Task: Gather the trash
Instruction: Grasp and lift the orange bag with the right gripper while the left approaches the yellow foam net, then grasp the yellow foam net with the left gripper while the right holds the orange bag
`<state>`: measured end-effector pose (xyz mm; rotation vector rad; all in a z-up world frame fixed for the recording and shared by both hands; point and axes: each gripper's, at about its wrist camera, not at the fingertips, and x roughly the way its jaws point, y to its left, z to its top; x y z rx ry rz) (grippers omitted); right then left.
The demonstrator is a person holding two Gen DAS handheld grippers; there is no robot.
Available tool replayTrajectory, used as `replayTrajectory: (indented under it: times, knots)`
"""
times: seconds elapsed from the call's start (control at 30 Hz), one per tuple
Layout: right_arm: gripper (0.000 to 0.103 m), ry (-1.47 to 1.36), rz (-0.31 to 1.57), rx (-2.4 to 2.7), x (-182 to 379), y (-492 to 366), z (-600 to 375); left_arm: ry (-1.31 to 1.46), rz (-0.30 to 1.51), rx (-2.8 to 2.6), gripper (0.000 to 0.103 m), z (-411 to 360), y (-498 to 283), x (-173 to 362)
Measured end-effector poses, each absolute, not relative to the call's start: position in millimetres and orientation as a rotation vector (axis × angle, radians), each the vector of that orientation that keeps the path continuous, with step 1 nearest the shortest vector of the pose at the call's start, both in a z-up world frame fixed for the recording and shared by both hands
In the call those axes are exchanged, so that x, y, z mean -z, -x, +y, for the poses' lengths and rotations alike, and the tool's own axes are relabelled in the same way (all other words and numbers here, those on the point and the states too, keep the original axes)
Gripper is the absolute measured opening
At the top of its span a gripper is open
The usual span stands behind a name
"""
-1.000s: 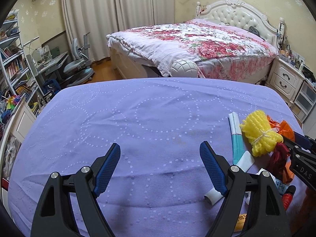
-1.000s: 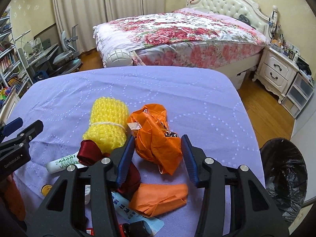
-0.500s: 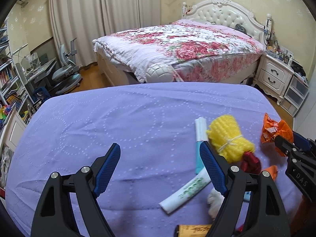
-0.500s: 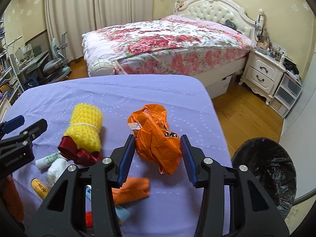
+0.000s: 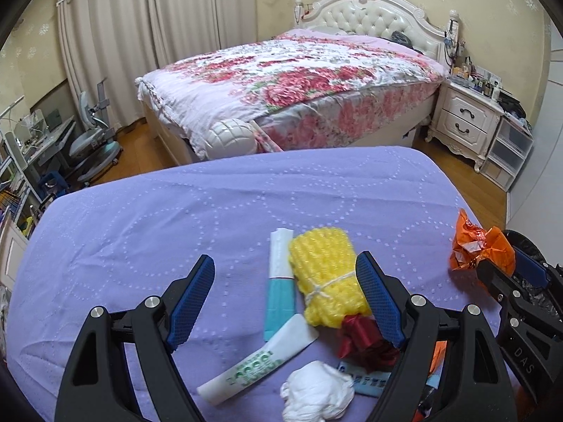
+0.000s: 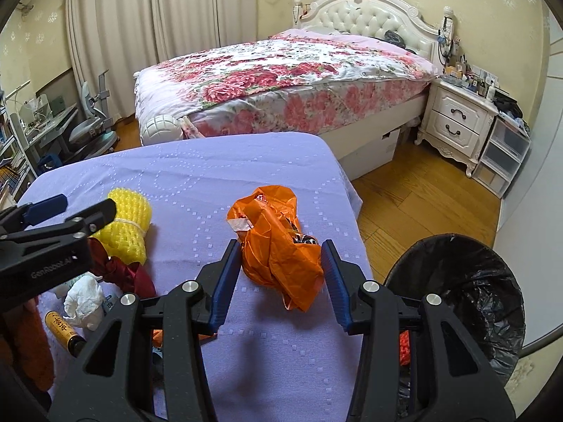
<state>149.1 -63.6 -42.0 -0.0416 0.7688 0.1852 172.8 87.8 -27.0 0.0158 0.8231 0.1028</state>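
Right now the right gripper (image 6: 278, 277) has its two blue pads squeezed on the orange bag (image 6: 278, 242), one pad on each side of its fat lower part. The bag sticks up and away from the jaws, over the near right part of the purple cloth (image 6: 197, 176). It looks crinkly and thin, so it is probably very light and squashes easily. A pinch across the thick, bunched middle seems best, because a loose corner could slip out or tear. Something dark shows inside it, so it may spill if tipped.

Just to the right, down on the floor, stands the black bin (image 6: 468, 281) with a black liner, its mouth open.

The left gripper (image 5: 286, 297) has its jaws wide apart with nothing pinched. Between and just past them lie a yellow foam net (image 5: 325, 274) tied with string, a teal and white tube (image 5: 279, 281), a white tube with green writing (image 5: 257, 369), a red ribbon (image 5: 362, 337) and a white paper wad (image 5: 316, 390). The net looks soft and springy, so a hold at the tied middle should work. The wad is soft too. The tubes look smooth and may slide, so taking them across the middle seems safest.
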Motion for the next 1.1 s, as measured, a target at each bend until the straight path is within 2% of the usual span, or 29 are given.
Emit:
replayTrajectory:
  times: [0.23, 0.4, 0.5, 0.83, 0.9, 1.1]
  knots:
    - [0.046, 0.03, 0.779, -0.194, 47, -152, -69, -0.025, 0.867, -0.067, 0.079, 82, -177, 39]
    - [0.046, 0.027, 0.782, -0.195, 49, -153, -70, 0.002, 0.879, 0.019, 0.052, 79, -176, 39]
    - [0.046, 0.025, 0.781, -0.195, 49, -153, -70, 0.024, 0.88, 0.067, 0.041, 78, -174, 39]
    - [0.046, 0.022, 0.773, -0.191, 48, -151, -72, 0.031, 0.827, 0.04, 0.034, 84, -165, 24]
    - [0.046, 0.02, 0.769, -0.191, 47, -149, -73, 0.043, 0.81, 0.029, 0.031, 90, -162, 18]
    - [0.046, 0.02, 0.759, -0.191, 44, -140, -71, 0.043, 0.779, 0.02, 0.03, 97, -154, 7]
